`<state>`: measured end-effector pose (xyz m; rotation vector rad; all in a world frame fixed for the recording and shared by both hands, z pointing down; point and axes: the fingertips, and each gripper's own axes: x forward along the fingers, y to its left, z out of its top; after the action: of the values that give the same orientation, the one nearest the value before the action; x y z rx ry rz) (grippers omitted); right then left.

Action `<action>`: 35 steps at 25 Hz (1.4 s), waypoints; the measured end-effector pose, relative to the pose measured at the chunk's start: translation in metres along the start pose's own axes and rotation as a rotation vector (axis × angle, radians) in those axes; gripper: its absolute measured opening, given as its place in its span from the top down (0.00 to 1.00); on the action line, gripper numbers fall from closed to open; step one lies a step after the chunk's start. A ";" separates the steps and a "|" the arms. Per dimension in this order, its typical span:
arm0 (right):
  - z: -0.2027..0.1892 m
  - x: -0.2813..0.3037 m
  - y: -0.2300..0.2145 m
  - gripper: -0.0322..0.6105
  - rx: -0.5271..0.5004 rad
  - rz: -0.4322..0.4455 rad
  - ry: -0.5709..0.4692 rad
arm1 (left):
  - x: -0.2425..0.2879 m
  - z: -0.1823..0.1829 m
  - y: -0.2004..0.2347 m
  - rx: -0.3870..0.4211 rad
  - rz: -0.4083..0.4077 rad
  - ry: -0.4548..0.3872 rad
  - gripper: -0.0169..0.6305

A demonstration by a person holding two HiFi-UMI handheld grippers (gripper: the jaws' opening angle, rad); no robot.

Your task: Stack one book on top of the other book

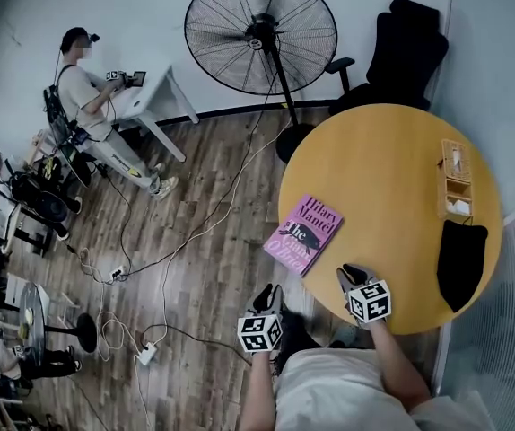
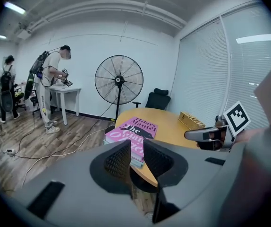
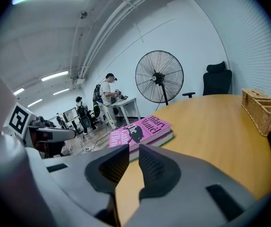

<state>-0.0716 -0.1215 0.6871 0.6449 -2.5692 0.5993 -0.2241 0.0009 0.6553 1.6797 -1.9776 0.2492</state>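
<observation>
Holding the left tool (image 1: 266, 296) just off the table's (image 1: 392, 178) near rim, you have its jaws a narrow gap apart with nothing between the pads. In the left gripper view the books only show through that gap, further out.

Your right tool (image 1: 352, 277) sits over the table's near edge, beside the left one and to its right. Its jaws are also slightly parted and empty, and bare tabletop is all that shows between them.

The pink book (image 1: 304, 233) lies flat just ahead of both tools. It is up and to the right of the left tool and up and to the left of the right tool, and neither tool touches it. It rests on top of the lower book (image 3: 166, 137), whose green edge peeks out under the pink cover in the right gripper view. The pair is stacked at the table's edge, on the left tool's side.

Further ahead of the right tool and off to its right, a wicker box (image 1: 457, 178) stands near the far rim. A black cloth (image 1: 461, 260) lies closer to you on that same side, well apart from the books.

Beyond the table, a standing fan (image 1: 259, 32) and a black office chair (image 1: 401, 52) are straight ahead of the tools. A person (image 1: 87, 97) works at a white desk far off to the left tool's left.
</observation>
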 end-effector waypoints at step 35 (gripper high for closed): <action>-0.009 -0.011 -0.017 0.92 -0.044 -0.040 0.019 | 0.019 -0.009 -0.008 0.056 0.022 0.059 0.93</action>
<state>-0.0518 -0.1269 0.6941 0.6706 -2.5381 0.5313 -0.2156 -0.0134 0.6707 1.6664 -1.9633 0.3612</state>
